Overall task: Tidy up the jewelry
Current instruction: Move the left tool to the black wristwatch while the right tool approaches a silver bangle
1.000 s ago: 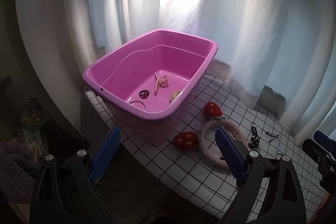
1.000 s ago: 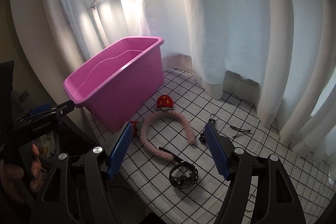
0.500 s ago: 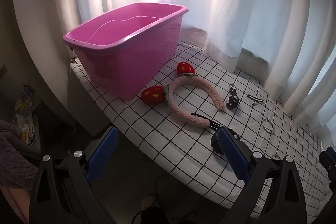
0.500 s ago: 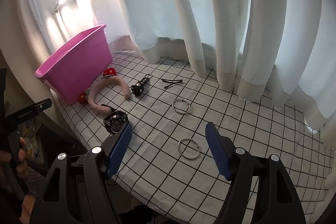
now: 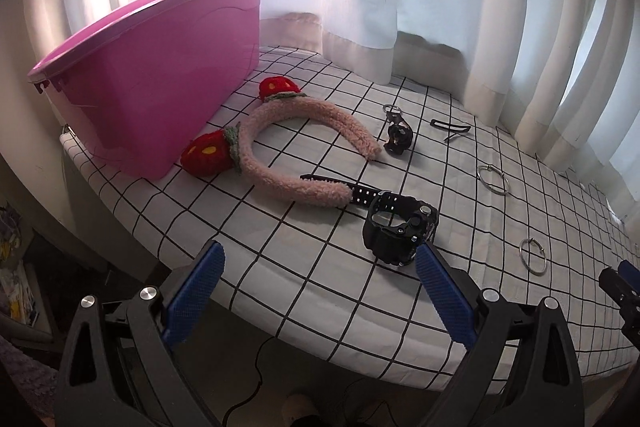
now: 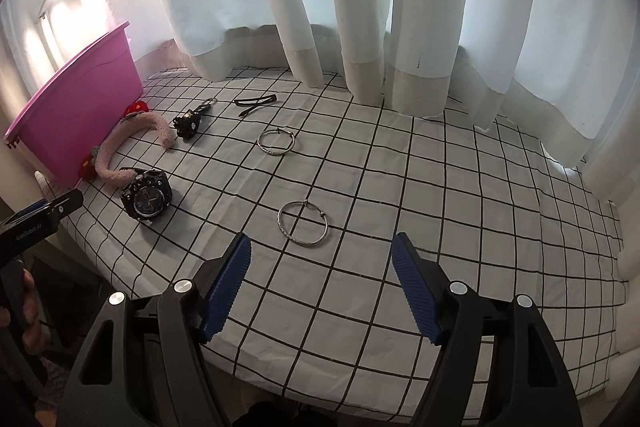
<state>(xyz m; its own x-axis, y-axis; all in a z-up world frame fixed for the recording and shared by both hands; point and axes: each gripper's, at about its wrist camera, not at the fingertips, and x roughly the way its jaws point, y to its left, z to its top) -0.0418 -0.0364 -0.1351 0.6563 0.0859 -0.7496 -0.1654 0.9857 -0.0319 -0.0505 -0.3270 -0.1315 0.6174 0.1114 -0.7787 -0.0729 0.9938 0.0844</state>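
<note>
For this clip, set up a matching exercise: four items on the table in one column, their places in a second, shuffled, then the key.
Things:
1. black wristwatch
2. fluffy pink headband with red strawberries
3. black hair clip
4. nearer silver bangle

Places:
A. near the white curtain, farthest back
B. just ahead of the open right gripper
C. beside the pink plastic bin
D. by the front edge of the checked tablecloth, its strap under the headband's end

Pairs: 1-D, 2-C, 3-A, 4-B

Both the blue-padded black left gripper (image 5: 318, 273) and right gripper (image 6: 322, 267) are held wide open, angled downward, nothing between.
</note>
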